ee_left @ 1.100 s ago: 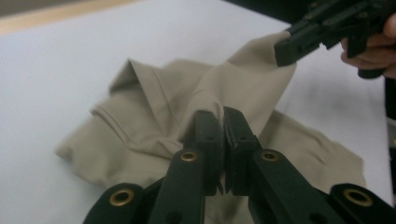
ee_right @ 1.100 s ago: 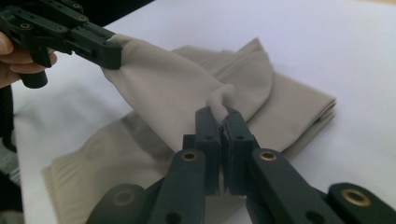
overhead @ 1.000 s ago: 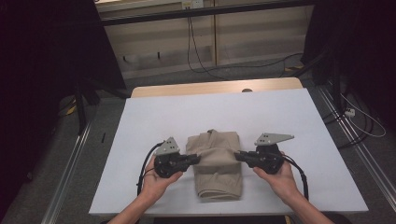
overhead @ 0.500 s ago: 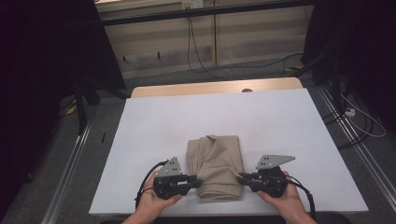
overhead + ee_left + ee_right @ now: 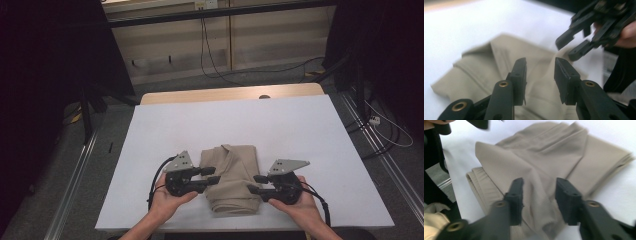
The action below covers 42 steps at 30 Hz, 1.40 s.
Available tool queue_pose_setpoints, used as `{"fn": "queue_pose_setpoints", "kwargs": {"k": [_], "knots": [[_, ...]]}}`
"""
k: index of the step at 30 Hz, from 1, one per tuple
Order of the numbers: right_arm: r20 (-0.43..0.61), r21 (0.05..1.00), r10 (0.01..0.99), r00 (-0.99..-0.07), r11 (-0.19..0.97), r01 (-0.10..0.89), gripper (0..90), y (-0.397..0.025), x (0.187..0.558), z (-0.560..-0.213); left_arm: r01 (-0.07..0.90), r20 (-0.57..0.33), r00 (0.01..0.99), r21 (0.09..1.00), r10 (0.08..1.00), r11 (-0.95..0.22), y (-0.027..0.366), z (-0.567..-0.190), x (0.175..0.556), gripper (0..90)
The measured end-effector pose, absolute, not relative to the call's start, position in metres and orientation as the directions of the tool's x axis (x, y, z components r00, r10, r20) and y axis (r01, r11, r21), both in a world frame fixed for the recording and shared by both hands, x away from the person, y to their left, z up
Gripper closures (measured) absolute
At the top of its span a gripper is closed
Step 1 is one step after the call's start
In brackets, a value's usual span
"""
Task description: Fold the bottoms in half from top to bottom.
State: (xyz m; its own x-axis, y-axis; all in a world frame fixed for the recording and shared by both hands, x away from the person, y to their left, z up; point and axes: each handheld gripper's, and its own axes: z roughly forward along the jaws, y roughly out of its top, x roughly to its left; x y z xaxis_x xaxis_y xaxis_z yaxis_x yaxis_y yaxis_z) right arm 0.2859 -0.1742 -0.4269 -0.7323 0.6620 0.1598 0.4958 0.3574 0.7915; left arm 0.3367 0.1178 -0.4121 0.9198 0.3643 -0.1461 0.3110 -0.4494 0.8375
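A folded beige garment (image 5: 231, 172) lies on the white table cover (image 5: 300, 130), toward the near edge. My left gripper (image 5: 214, 175) is at the garment's left side with its jaws open, the tips over the cloth edge. In the left gripper view the garment (image 5: 484, 65) lies under and beyond the left gripper (image 5: 540, 72), with nothing pinched. My right gripper (image 5: 254, 183) faces it from the right side, also open. The right gripper (image 5: 539, 192) straddles a raised fold of the garment (image 5: 554, 152) without closing on it.
A strip of bare wooden tabletop (image 5: 230, 93) shows at the far edge. White cover stretches free to the left, right and beyond the garment. Cables (image 5: 215, 55) and metal rails (image 5: 75, 170) lie on the floor around the table.
Both grippers dropped toward the near edge half a second ago and have since come back up beside the garment's middle. The garment stays in about the same spot.
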Motion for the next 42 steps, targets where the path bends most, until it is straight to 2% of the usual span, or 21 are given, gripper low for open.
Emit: {"fn": "queue_pose_setpoints", "kwargs": {"k": [2,3,4,7,8,9,16,24,26,30,37,42], "knots": [[0.161,0.783,0.643,-0.749,0.379,0.494,81.9,-0.17,0.285,-0.432,0.3,-0.128,0.929,0.811,0.348,-0.502,0.112,-0.422,0.333,63.8],[0.165,0.781,0.63,-0.759,0.387,0.491,85.3,-0.169,0.283,-0.432,0.294,-0.126,0.935,0.799,0.331,-0.524,0.111,-0.426,0.331,65.2],[0.164,0.78,0.62,-0.767,0.395,0.486,85.9,-0.168,0.279,-0.432,0.295,-0.132,0.938,0.787,0.32,-0.541,0.11,-0.43,0.327,66.4],[0.145,0.78,0.617,-0.773,0.409,0.473,86.6,-0.169,0.268,-0.43,0.285,-0.137,0.949,0.759,0.286,-0.585,0.11,-0.434,0.316,80.2],[0.146,0.779,0.616,-0.774,0.41,0.474,86.2,-0.169,0.265,-0.43,0.285,-0.141,0.95,0.757,0.279,-0.588,0.111,-0.435,0.311,87.4],[0.146,0.776,0.615,-0.775,0.415,0.475,85.9,-0.17,0.261,-0.431,0.285,-0.144,0.951,0.752,0.275,-0.595,0.112,-0.435,0.308,89.1],[0.148,0.757,0.623,-0.768,0.428,0.493,78.8,-0.176,0.242,-0.442,0.309,-0.18,0.947,0.743,0.268,-0.594,0.119,-0.434,0.287,89.8],[0.172,0.747,0.608,-0.775,0.432,0.505,62.7,-0.175,0.239,-0.448,0.32,-0.197,0.944,0.736,0.264,-0.597,0.124,-0.439,0.28,89.4],[0.176,0.757,0.607,-0.775,0.42,0.501,58.0,-0.176,0.239,-0.448,0.32,-0.199,0.944,0.749,0.264,-0.58,0.124,-0.439,0.281,85.1],[0.156,0.782,0.631,-0.76,0.39,0.485,47.3,-0.177,0.242,-0.443,0.324,-0.197,0.939,0.779,0.28,-0.537,0.126,-0.434,0.285,69.2],[0.146,0.822,0.69,-0.708,0.313,0.475,30.4,-0.186,0.254,-0.435,0.37,-0.17,0.891,0.809,0.42,-0.457,0.136,-0.429,0.305,41.6],[0.133,0.83,0.732,-0.668,0.286,0.479,22.2,-0.196,0.266,-0.431,0.355,-0.102,0.858,0.827,0.504,-0.436,0.147,-0.43,0.321,25.6]]}}
